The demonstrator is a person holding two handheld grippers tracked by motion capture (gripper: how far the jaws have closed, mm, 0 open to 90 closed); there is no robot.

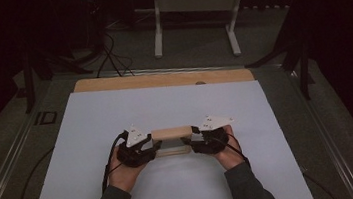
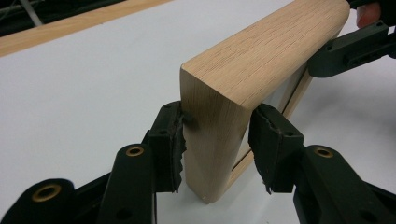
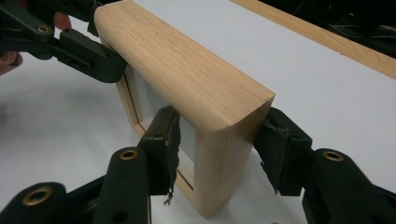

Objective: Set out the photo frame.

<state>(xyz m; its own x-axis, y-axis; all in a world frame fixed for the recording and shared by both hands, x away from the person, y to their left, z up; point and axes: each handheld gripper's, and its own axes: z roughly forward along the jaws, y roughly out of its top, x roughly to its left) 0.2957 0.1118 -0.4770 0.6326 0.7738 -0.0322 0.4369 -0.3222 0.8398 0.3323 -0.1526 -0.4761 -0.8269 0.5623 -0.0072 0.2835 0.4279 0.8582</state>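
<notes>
A light wooden frame [image 1: 171,133] with rounded corners stands upright on its long edge on the white sheet [image 1: 165,106]. My left gripper [image 1: 155,144] holds its left end and my right gripper [image 1: 188,141] its right end. In the left gripper view the frame [image 2: 261,51] runs away from me, and the left gripper [image 2: 217,140] has its ribbed pads pressed on both faces of the near end. In the right gripper view the right gripper [image 3: 219,140] clamps the frame [image 3: 182,70] the same way, one pad on the inset panel side. Each view shows the other gripper at the far end.
The white sheet covers a wooden tabletop whose bare strip [image 1: 162,79] shows along the far edge. Beyond it stand the white legs of a desk [image 1: 195,17] and cables [image 1: 111,56] on a dark floor. A person's sleeves [image 1: 247,187] come in from below.
</notes>
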